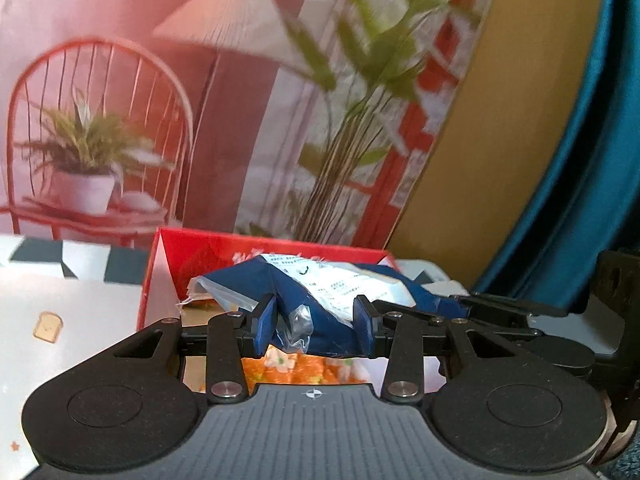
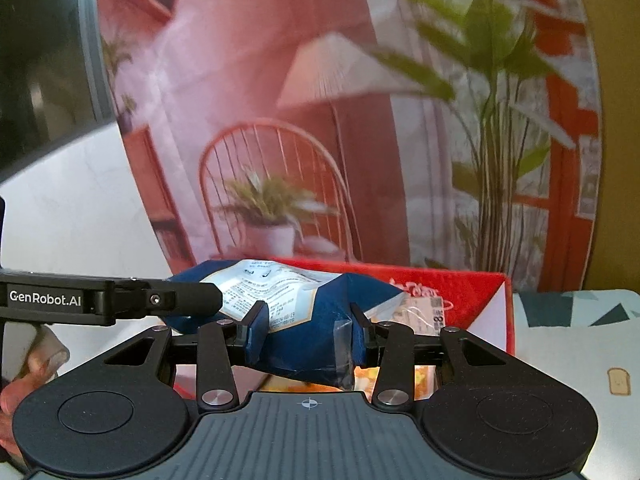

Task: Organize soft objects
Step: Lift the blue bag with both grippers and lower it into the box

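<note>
Both grippers, left (image 1: 316,320) and right (image 2: 306,330), have their fingers clamped on 1 blue packet (image 1: 320,300) above the red box (image 1: 224,256). Its print is blurred; the box's contents are mostly hidden.

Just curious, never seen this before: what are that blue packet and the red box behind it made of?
The blue packet looks like thin glossy plastic film: it crumples and has clear shiny edges. The red box seems to be coated cardboard, with flat, stiff, folded walls.
</note>
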`<state>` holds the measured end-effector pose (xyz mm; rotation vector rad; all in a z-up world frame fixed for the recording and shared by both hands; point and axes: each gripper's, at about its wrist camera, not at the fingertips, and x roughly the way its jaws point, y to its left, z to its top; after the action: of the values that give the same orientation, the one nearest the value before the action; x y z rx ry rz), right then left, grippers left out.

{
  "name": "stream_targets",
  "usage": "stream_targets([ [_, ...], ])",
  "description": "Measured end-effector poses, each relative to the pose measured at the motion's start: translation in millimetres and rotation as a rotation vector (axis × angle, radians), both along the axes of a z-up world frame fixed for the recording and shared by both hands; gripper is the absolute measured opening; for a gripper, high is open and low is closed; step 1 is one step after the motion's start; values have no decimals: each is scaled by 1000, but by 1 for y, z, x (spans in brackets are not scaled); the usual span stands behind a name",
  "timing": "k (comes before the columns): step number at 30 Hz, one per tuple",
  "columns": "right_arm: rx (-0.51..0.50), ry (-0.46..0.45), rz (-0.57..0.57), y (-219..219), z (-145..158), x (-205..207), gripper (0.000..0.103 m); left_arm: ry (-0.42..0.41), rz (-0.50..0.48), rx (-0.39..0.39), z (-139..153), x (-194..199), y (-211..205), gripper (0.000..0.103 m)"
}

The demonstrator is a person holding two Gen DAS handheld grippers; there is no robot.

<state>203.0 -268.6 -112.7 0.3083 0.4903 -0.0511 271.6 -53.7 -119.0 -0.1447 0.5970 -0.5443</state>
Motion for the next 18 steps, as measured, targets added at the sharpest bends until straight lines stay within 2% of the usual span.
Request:
stream_targets([
  [10,-15,192,8,-21,-45,52,38,142,8,39,-48,52,-13,43],
  [15,5,267,1,-23,-62,60,38,185,-2,77,-64,59,-17,43],
  [18,10,317,-8,-23,-70,61,39,184,-19,113,-66,57,-20,43],
])
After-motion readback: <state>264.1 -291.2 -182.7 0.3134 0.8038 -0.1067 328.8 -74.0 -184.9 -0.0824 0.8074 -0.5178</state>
